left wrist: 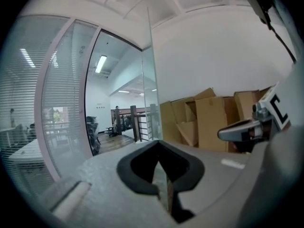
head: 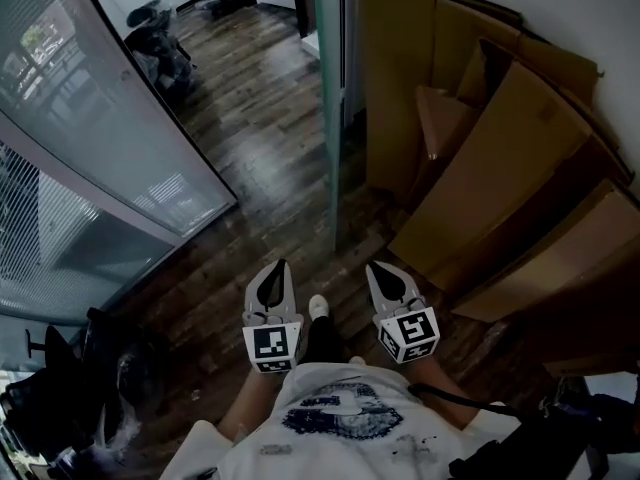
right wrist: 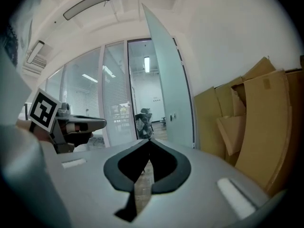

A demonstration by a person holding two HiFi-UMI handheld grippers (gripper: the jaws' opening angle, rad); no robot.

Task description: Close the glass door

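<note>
The glass door (head: 331, 118) stands open, edge-on to me, a tall greenish frosted pane ahead on the dark wood floor. It shows as a thin pane (left wrist: 151, 89) in the left gripper view and as a broad frosted leaf (right wrist: 168, 89) in the right gripper view. My left gripper (head: 281, 265) and right gripper (head: 378, 266) are side by side low in the head view, short of the door and not touching it. The left jaws (left wrist: 158, 144) meet at their tips, shut and empty. The right jaws (right wrist: 149, 141) are also shut on nothing.
Flattened cardboard boxes (head: 500, 168) lean against the right wall beside the door. A curved glass wall with blinds (head: 90, 148) runs along the left. A dark office chair (head: 160, 38) stands beyond, and black bags (head: 80, 388) lie at bottom left. A person's shoe (head: 318, 308) shows between the grippers.
</note>
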